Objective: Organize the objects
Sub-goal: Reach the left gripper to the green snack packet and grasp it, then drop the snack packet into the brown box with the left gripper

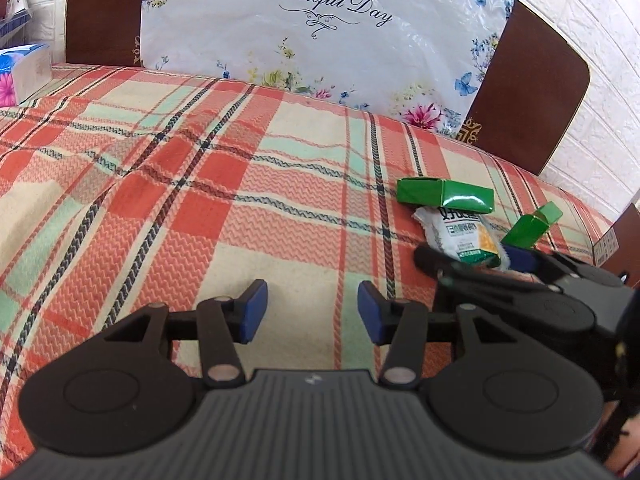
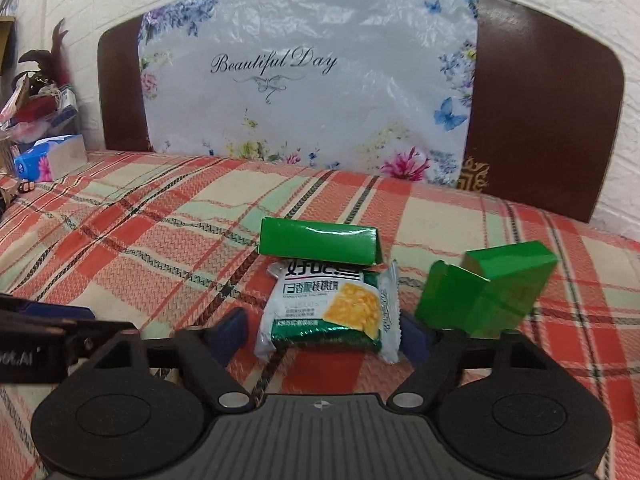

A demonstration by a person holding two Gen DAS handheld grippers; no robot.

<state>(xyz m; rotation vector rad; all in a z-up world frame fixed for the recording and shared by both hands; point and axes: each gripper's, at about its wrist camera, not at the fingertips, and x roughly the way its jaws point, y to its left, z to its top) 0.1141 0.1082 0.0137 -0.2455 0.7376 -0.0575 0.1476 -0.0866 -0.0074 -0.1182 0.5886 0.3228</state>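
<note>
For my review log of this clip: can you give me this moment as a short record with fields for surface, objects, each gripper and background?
surface: plaid bedspread
objects: snack packet, its far end under a long green box; open green box tilted to its right
left gripper: open, nothing between the pads, over bare cloth
right gripper: open, straddling the snack packet, pads not pressing on it
background: headboard with a floral "Beautiful Day" sheet; tissue pack at the far left
</note>
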